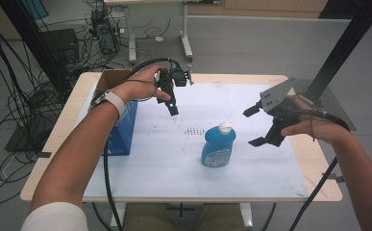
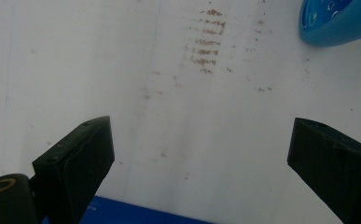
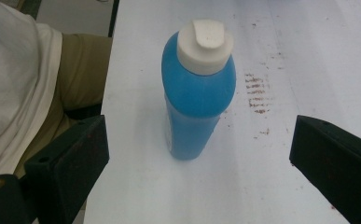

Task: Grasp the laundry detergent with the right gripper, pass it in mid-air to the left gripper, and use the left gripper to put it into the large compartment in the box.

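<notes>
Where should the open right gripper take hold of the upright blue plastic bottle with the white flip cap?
Probably around the blue plastic bottle's straight body, below the white flip cap, coming level from its right. It stands upright and apart, and the right gripper already faces it, jaws open wide.

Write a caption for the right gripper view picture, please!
Open right gripper faces an upright blue bottle with a white cap.

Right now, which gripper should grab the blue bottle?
Probably the right gripper: it is open, beside the blue bottle and aimed at it. The left gripper hangs farther back, pointing at the table.
</notes>
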`<move>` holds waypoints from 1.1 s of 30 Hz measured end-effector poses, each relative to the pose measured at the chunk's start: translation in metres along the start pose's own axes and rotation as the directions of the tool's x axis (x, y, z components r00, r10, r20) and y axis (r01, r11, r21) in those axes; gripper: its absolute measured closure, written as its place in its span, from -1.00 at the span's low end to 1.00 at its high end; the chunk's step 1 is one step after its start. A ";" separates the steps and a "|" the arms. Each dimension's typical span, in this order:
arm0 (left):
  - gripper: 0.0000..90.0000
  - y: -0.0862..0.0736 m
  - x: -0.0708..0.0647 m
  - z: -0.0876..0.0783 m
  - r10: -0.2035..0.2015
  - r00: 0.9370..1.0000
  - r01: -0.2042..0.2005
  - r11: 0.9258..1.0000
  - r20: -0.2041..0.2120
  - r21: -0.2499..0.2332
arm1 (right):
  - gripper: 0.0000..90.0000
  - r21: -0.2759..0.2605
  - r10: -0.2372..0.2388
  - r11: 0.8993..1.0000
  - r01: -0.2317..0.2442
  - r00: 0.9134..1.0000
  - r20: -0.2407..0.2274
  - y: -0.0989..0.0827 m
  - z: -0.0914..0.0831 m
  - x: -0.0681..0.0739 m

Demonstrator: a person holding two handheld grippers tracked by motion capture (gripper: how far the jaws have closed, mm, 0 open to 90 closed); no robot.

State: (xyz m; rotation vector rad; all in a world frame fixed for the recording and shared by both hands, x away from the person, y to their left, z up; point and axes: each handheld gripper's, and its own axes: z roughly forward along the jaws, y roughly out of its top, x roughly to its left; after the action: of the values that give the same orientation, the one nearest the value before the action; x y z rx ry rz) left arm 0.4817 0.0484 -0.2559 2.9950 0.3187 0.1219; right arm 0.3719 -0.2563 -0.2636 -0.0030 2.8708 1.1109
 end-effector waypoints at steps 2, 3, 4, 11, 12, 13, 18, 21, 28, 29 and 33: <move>-0.83 0.000 0.000 0.000 -0.001 1.000 0.001 1.000 -0.001 0.002 | -0.90 0.001 0.005 1.000 -0.005 1.000 -0.001 -0.002 0.001 -0.001; -0.83 0.000 0.000 0.000 -0.001 1.000 0.001 1.000 -0.001 0.002 | -0.90 -0.001 0.007 1.000 -0.007 1.000 0.000 -0.003 0.001 -0.001; -0.83 0.000 0.000 0.000 0.000 1.000 0.000 1.000 -0.001 0.003 | -0.90 -0.002 0.006 1.000 -0.006 1.000 0.000 -0.004 0.002 -0.001; -0.83 0.001 0.000 0.002 0.002 1.000 -0.002 1.000 0.002 0.005 | -0.89 0.002 0.012 1.000 -0.012 1.000 -0.006 -0.008 0.007 -0.002; -0.83 0.001 0.000 0.002 0.002 1.000 -0.002 1.000 0.003 0.005 | -0.89 0.004 0.012 1.000 -0.012 1.000 -0.007 -0.008 0.007 -0.002; -0.83 0.001 0.000 0.002 0.002 1.000 -0.002 1.000 0.002 0.005 | -0.89 0.004 0.012 1.000 -0.012 1.000 -0.007 -0.008 0.007 -0.002; -0.83 0.001 0.000 0.002 0.000 1.000 0.000 1.000 0.002 0.007 | -0.89 0.011 0.016 1.000 -0.016 1.000 -0.015 -0.011 0.013 -0.002; -0.83 0.001 0.001 0.003 0.001 1.000 -0.001 1.000 0.002 0.009 | -0.90 0.015 0.020 1.000 -0.020 1.000 -0.018 -0.012 0.015 -0.003; -0.83 0.001 0.001 0.003 -0.001 1.000 0.001 1.000 0.001 0.011 | -0.89 0.024 0.023 0.999 -0.022 0.999 -0.023 -0.014 0.020 -0.003; -0.83 0.001 0.001 0.003 0.000 1.000 0.000 1.000 0.002 0.011 | -0.89 0.025 0.023 0.999 -0.023 0.999 -0.023 -0.014 0.021 -0.003; -0.83 0.001 0.000 0.003 0.002 1.000 -0.002 1.000 0.001 0.014 | -0.89 0.034 0.023 0.999 -0.022 0.999 -0.025 -0.015 0.023 -0.003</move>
State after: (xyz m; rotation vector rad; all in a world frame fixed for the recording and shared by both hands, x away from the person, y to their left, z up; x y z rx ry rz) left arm 0.4825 0.0470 -0.2588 3.0092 0.3184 0.1188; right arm 0.3765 -0.2516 -0.2906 0.0172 2.9188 1.0738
